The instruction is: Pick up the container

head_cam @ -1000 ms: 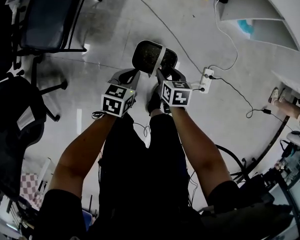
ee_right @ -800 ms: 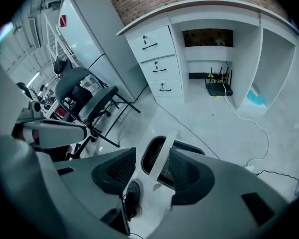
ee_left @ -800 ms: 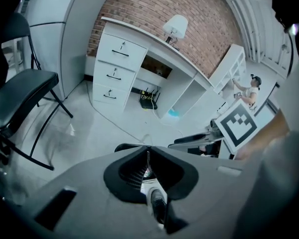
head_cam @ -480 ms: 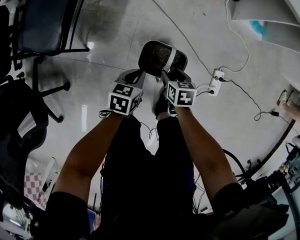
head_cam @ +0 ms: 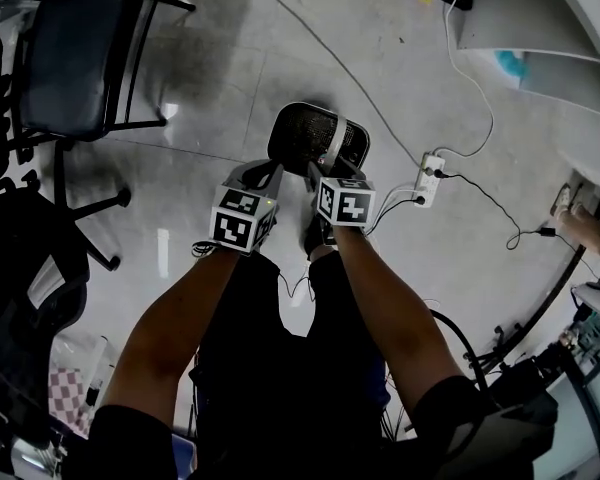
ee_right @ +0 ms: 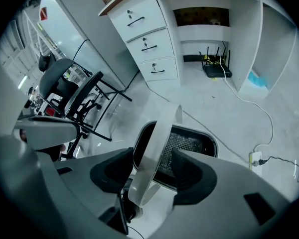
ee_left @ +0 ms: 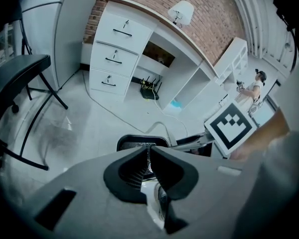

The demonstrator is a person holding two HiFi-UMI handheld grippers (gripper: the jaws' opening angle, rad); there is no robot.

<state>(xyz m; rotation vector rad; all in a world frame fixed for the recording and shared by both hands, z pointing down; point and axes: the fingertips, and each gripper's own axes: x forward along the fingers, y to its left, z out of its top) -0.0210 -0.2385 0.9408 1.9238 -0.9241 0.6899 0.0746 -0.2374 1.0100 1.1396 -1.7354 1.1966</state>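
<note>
The container (head_cam: 302, 131) is a black mesh basket with a white strap handle (head_cam: 335, 140), held above the floor in front of the person's legs. My left gripper (head_cam: 270, 171) is at its near left edge. In the left gripper view its jaws (ee_left: 148, 152) are pinched on the thin mesh wall of the container (ee_left: 139, 142). My right gripper (head_cam: 321, 171) is at the near right side. Its jaws (ee_right: 152, 169) are opening, and the white handle (ee_right: 157, 143) stands between them with a gap on either side. The container's mesh bottom (ee_right: 189, 144) shows beyond.
Below is a grey tiled floor. A black office chair (head_cam: 75, 53) stands at the far left, another chair (head_cam: 25, 238) nearer. A power strip (head_cam: 427, 178) with trailing cables lies to the right. White desk shelves (head_cam: 520, 28) and drawers (ee_left: 114, 49) line the far side.
Both grippers and the container have drifted slightly lower in the head view, closer to the person's body. The container stays at the gripper tips.
</note>
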